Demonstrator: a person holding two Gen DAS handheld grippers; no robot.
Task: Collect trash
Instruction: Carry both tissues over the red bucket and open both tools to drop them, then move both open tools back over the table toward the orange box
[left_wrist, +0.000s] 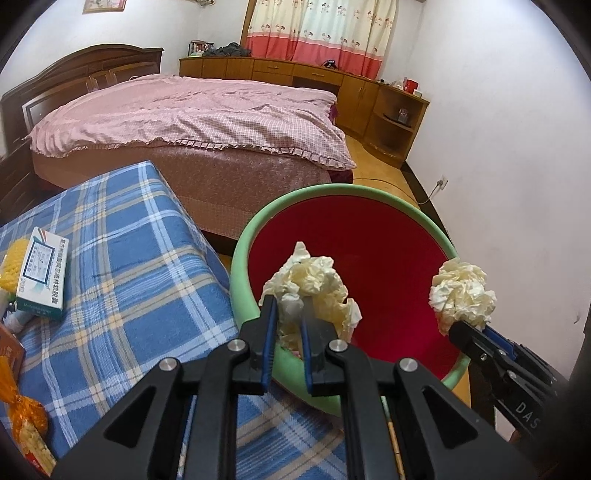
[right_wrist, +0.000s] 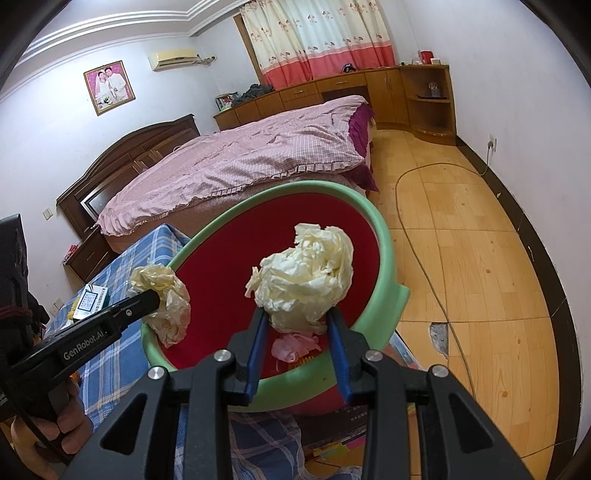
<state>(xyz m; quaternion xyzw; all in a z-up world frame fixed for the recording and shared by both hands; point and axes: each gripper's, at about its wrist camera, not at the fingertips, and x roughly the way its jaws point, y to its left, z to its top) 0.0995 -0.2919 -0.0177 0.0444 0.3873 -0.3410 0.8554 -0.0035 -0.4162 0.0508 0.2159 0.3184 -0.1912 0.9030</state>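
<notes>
My left gripper (left_wrist: 286, 310) is shut on a crumpled cream tissue (left_wrist: 314, 284) and holds it over the near rim of a green bin with a red liner (left_wrist: 243, 258). My right gripper (right_wrist: 295, 317) is shut on a second crumpled tissue ball (right_wrist: 303, 269), also above the bin (right_wrist: 384, 236). Each gripper shows in the other view: the right one with its tissue (left_wrist: 461, 295) at the bin's right side, the left one with its tissue (right_wrist: 166, 295) at the bin's left rim. A pink scrap (right_wrist: 295, 345) lies inside the bin.
A table with a blue plaid cloth (left_wrist: 122, 258) stands left of the bin, holding a white-and-teal box (left_wrist: 42, 273) and orange snack bags (left_wrist: 22, 417). A pink-covered bed (left_wrist: 192, 118) lies behind. A cable (right_wrist: 421, 258) runs along the wooden floor at right.
</notes>
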